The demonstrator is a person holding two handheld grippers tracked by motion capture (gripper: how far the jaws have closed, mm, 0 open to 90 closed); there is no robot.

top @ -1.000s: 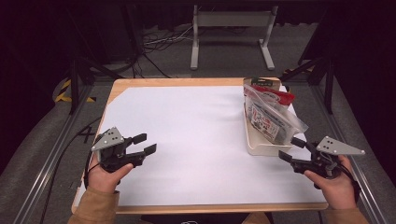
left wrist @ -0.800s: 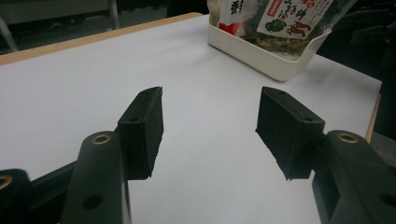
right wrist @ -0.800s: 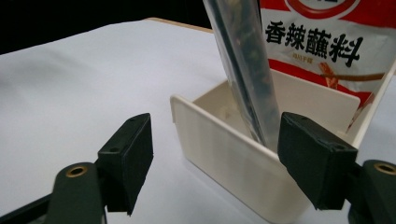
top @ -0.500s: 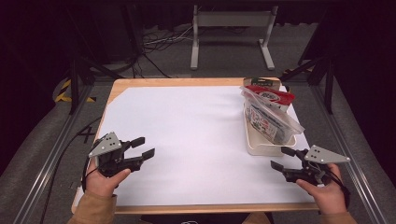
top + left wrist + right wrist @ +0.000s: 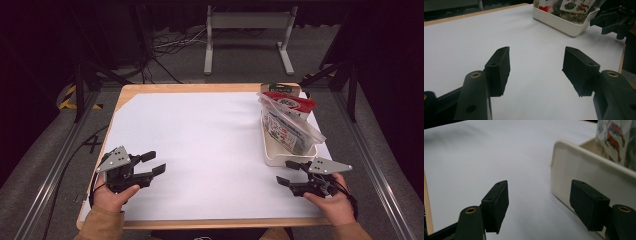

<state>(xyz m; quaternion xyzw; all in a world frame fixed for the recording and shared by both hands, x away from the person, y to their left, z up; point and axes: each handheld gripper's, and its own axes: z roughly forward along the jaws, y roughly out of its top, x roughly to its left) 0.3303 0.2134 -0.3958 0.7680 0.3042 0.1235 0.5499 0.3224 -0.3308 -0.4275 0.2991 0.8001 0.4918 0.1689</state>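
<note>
1. Keeping the left gripper (image 5: 156, 162) parked low over the near left of the white desk (image 5: 200, 135), well apart from the work, and probably leaving it there until a second grip is wanted.
2. Judging the step in hand as an approach to the cream tray (image 5: 280, 159) of snack packets (image 5: 287, 117) at the desk's right side. Doing it well means bringing the right gripper (image 5: 284, 171) in squarely at the tray's near end and lining one finger on each side of the wall or packet before squeezing, not nudging the tray along the desk.
3. Holding the left fingers (image 5: 499, 67) wide apart, with nothing between them but bare desk and touching nothing.
4. Holding the right fingers (image 5: 496, 205) wide apart too, gripping nothing. One is hanging just beside the tray's near wall (image 5: 584, 170), with actual contact too close to call.
</note>
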